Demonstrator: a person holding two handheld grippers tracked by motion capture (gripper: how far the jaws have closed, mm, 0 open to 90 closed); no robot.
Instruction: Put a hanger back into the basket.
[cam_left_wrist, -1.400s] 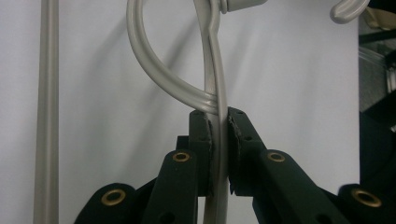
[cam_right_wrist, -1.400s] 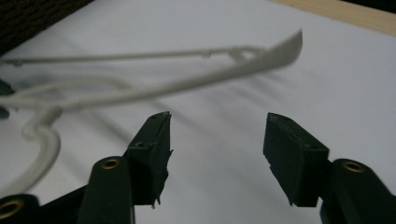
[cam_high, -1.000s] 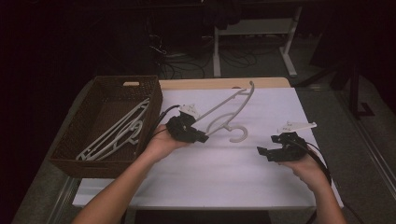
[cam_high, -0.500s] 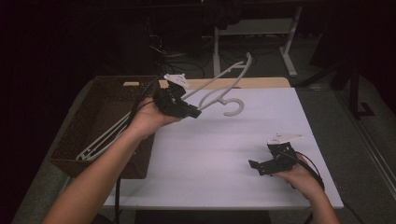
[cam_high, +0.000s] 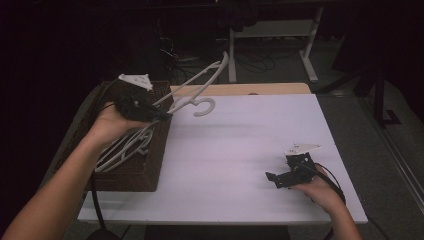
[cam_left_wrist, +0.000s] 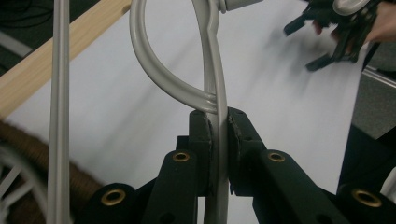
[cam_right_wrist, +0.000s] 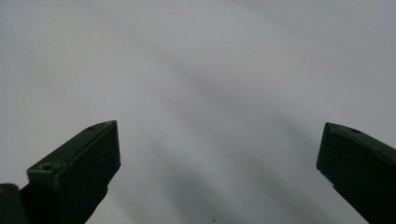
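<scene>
A dim lab or workshop: beyond the tongs, past the white counter (cam_high: 240, 145), cables (cam_high: 250, 60) trail across the floor under a metal-legged bench (cam_high: 310, 55).

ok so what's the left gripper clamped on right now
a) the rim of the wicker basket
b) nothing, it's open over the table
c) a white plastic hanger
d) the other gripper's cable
c: in the left gripper view the left gripper has its jaws pressed shut on the white hanger just below the hook, and the high view shows that hanger lifted beside the basket.
</scene>
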